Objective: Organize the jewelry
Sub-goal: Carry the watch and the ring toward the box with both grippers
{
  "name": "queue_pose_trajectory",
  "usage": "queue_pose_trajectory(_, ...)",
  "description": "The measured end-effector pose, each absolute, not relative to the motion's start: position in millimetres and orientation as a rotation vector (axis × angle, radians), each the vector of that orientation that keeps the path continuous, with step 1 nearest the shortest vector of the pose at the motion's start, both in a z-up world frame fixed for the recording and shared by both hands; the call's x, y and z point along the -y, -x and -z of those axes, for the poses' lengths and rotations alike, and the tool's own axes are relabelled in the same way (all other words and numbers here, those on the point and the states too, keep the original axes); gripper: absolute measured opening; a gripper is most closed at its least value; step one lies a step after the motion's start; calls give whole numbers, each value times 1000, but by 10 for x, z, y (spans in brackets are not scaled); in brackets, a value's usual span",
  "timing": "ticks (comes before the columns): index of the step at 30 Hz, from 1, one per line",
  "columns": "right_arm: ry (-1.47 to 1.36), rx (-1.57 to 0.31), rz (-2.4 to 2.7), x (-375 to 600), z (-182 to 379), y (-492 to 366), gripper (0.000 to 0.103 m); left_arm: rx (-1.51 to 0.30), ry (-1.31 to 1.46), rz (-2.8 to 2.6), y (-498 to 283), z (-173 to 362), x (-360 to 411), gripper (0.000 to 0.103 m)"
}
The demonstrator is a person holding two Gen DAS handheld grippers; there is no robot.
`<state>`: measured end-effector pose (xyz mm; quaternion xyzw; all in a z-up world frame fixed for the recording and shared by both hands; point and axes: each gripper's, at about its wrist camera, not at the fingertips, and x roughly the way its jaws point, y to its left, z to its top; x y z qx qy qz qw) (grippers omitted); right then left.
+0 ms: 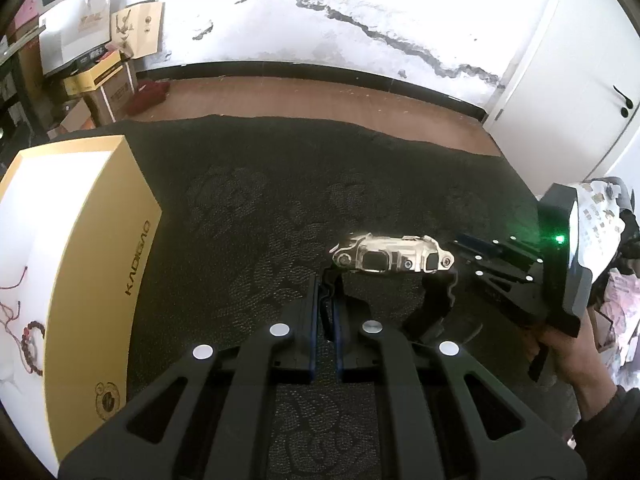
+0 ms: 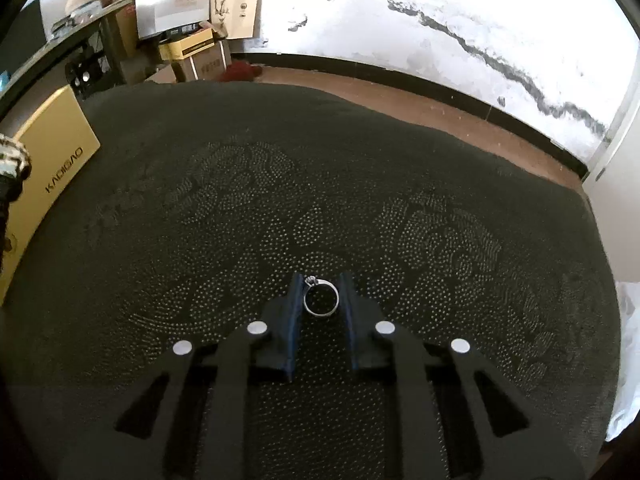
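My left gripper (image 1: 327, 280) is shut on the black strap of a wristwatch (image 1: 390, 258) with a silver case, held above the dark patterned cloth (image 1: 248, 208). A gold box (image 1: 100, 240) with a white inside stands at the left and holds a beaded bracelet (image 1: 30, 346) with red cords. My right gripper (image 2: 321, 280) is low over the cloth (image 2: 320, 168), its jaws on either side of a silver ring (image 2: 321, 299) that lies between them. The right gripper also shows at the right of the left wrist view (image 1: 486, 256). The gold box (image 2: 48, 172) shows at the left of the right wrist view.
Cardboard boxes and paper bags (image 1: 96, 52) are stacked on the floor beyond the table's far left. A white door (image 1: 580, 80) stands at the right. A brown floor strip (image 1: 320, 96) runs past the cloth's far edge.
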<state>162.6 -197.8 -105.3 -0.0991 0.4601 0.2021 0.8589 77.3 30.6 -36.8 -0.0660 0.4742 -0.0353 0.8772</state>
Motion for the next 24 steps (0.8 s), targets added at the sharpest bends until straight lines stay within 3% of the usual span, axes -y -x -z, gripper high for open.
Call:
queue_pose_trajectory(7,193,-966,-427,1891,865,-1489,19,-965,146,46,-787,274,-387,6)
queue_pose_trajectory(24,85,-825,-479,746,-540,-707,19,-822,149,-107,-357,-401,-1370,6)
